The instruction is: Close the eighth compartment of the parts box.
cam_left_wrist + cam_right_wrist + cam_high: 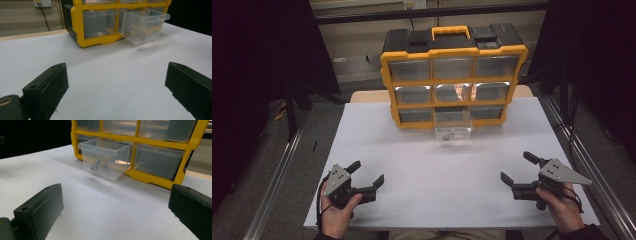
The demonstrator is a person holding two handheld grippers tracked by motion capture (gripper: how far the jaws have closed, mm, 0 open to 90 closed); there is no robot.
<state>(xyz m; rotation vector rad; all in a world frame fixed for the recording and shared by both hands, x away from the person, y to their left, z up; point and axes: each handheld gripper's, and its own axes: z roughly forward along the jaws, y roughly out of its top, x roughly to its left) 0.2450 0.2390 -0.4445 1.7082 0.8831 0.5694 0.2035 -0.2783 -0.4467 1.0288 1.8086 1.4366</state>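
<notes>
I have both claws resting low on the near side of the white bench [377,145], the left claw [367,174] near-left and the right claw [519,168] near-right, each spread wide and holding nothing. Well apart from them, at the far middle, stands the yellow organiser [454,75] with three rows of clear drawers. Its bottom-middle drawer [453,123] is pulled out toward me, while the others sit flush. Inside the open drawer I can make out a few small metal pieces, what look like nuts [94,167], lying at the front of its floor; the neighbouring drawers look empty, though reflections make that uncertain. I judge the drawer-opening part done; either picking the hardware out or pushing the drawer shut is left, and neither claw has started reaching.
</notes>
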